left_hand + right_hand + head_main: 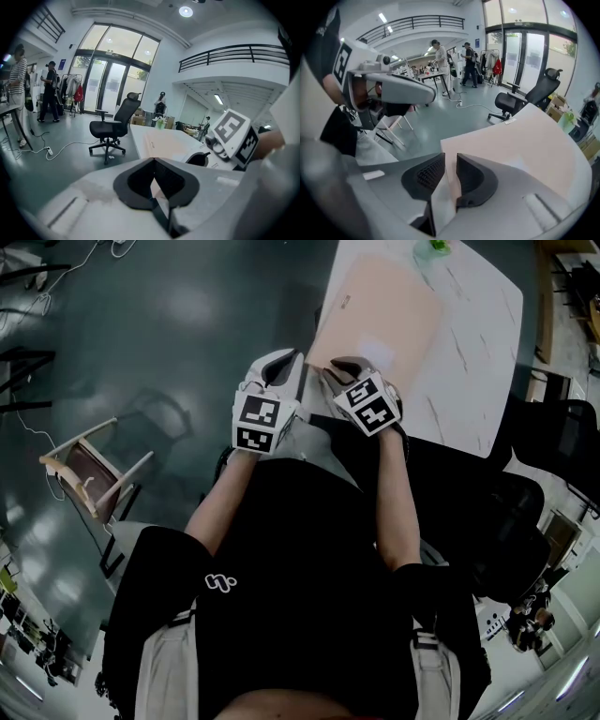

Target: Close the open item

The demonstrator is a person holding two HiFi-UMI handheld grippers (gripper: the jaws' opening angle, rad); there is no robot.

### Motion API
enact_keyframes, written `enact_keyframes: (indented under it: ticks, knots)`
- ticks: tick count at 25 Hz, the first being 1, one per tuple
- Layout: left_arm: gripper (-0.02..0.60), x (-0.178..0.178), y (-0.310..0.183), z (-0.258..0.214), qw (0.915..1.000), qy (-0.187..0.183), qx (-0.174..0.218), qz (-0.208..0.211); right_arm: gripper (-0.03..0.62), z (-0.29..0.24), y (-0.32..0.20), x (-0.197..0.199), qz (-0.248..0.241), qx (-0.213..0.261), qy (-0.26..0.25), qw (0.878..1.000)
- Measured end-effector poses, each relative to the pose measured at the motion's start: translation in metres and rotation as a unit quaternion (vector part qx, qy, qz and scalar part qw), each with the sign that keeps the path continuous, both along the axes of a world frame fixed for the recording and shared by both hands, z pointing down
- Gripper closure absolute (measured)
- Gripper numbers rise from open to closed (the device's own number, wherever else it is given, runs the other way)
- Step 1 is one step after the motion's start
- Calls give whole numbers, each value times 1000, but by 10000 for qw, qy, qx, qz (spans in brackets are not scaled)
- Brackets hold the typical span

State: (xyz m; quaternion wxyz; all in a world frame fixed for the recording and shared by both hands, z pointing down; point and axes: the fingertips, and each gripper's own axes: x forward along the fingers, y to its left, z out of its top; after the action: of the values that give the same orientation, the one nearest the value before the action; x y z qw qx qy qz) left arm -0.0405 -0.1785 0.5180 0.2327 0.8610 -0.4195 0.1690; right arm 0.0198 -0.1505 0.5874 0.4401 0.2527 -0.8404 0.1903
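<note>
A flat pale-pink laptop-like item (380, 315) lies with its lid down on the white marble table (469, 362). Both grippers hover at its near edge, close side by side. The left gripper (292, 360) sits just off the item's left near corner; in the left gripper view its tips (153, 160) meet with nothing between them. In the head view the right gripper (339, 367) is at the near edge. Its jaws (450, 161) stand a narrow gap apart, and the pink item's corner (454, 145) lies right beyond the gap. I cannot tell whether the edge reaches between the pads.
A green object (433, 247) stands at the table's far end. A black office chair (525, 512) is on my right, a wooden chair (89, 474) on the floor to my left. Another office chair (110, 129) and several people stand farther off.
</note>
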Motion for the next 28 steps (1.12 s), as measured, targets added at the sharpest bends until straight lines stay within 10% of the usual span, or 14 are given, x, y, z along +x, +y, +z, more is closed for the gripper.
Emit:
enact_keyframes:
  ticks: [15,28]
  knots:
    - [581,-3,-3,3,10000,-51,-37,-75,528,-25,-81,31,1992,-329,-1821,9623]
    - [581,-5,-10,4,9999,-64,-85,-108,600,-11,-145,53,2500,305,-677,9654]
